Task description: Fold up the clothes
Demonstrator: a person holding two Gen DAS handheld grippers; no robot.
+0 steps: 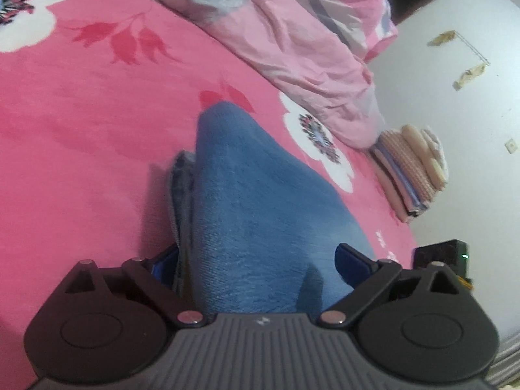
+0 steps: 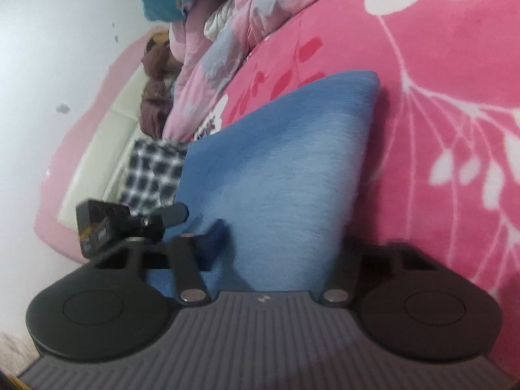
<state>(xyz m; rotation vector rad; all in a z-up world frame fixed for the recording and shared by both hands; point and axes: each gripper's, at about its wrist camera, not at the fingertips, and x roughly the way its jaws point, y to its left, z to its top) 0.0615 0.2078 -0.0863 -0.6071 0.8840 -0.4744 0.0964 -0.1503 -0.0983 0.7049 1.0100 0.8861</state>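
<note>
Both my left gripper (image 1: 260,260) and right gripper (image 2: 279,243) clamp the blue fleece garment (image 1: 260,195), soft, light, floppy, best held by edges.

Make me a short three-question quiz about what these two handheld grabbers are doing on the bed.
1. True or false: both the left gripper and the right gripper have the blue garment between their fingers.
2. What lies under the blue garment? A) a wooden table B) a pink flowered blanket C) a bare mattress
3. Fill in: near the bed's edge in the left view sits a stack of folded ______.

Key: 1 true. 2 B. 3 clothes.
</note>
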